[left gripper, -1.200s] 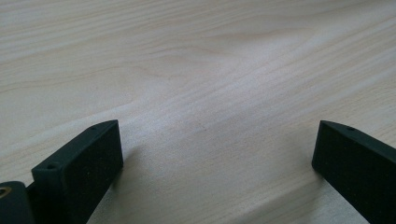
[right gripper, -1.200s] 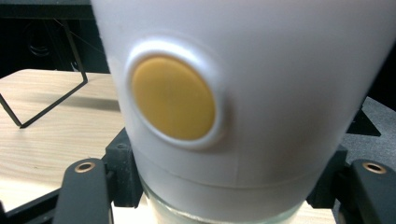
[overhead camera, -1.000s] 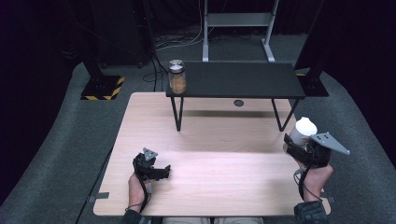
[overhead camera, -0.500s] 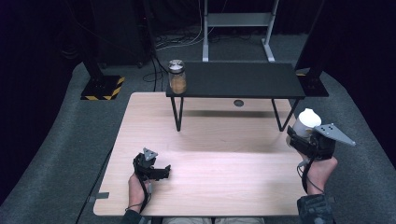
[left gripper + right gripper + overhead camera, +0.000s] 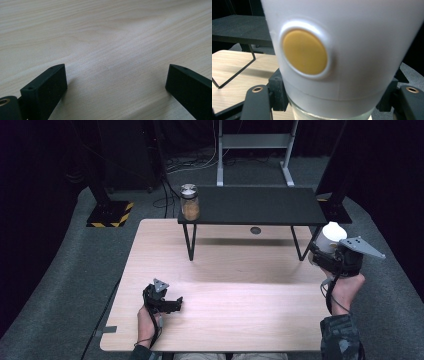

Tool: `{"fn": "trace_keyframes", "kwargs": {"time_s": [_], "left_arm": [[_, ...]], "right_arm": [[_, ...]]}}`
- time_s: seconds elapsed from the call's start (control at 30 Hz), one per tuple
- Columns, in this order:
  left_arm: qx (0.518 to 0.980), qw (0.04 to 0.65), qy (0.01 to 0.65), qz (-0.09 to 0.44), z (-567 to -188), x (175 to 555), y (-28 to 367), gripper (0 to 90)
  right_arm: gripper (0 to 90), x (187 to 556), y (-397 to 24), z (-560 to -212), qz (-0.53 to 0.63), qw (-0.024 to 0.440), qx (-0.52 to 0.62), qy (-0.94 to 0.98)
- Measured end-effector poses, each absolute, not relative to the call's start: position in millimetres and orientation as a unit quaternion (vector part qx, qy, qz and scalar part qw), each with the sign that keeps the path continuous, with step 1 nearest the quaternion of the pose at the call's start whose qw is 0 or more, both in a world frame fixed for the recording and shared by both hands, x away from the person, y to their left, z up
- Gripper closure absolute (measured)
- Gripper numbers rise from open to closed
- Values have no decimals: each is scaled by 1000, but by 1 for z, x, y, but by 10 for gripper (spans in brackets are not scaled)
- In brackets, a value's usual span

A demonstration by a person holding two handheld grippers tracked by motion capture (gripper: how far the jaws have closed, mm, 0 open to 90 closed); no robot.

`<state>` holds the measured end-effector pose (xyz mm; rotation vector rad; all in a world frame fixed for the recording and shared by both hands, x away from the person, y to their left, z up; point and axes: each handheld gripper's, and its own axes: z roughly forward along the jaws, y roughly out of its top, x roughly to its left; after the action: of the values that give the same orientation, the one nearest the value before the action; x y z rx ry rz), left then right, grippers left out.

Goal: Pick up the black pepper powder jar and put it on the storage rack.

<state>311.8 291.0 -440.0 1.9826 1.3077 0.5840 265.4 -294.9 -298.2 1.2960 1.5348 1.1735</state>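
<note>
Lower left of the high view: left claw (image 5: pixel 172 304) low over the pale wooden desk (image 5: pixel 235 270), held by a hand (image 5: pixel 146 320) coming in from the bottom edge. In the left gripper view, jaws spread wide, bare wood grain between them, nothing gripped.

Right edge of the high view, just off the desk's right side: right claw (image 5: pixel 320 254) raised in the right hand (image 5: pixel 345 287), pinching a white container (image 5: pixel 332 237). In the right gripper view, container (image 5: pixel 342 50) very close and slightly blurred: smooth white plastic, widening upward, with a round mustard-yellow disc (image 5: pixel 305 52) set in a raised white ring at centre left; a fine seam around the lower part, and a clear, glassy band at the bottom edge. Black jaws pressed against both sides of its base.

Upper centre of the high view: a low black shelf (image 5: pixel 252 205) on thin metal legs across the far end of the desk. On its left corner, upright, a glass jar (image 5: pixel 189 202) with amber contents and a pale top.
</note>
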Motion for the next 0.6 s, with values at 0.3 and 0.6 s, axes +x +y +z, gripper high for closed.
{"fn": "trace_keyframes", "kwargs": {"time_s": [0.3,0.6], "left_arm": [[762,342,502,225,-440,312,291,31],[764,341,499,226,-440,311,291,34]], "right_arm": [[302,281,-293,-287,462,397,507,610],[302,295,-290,-274,462,401,500,613]]}}
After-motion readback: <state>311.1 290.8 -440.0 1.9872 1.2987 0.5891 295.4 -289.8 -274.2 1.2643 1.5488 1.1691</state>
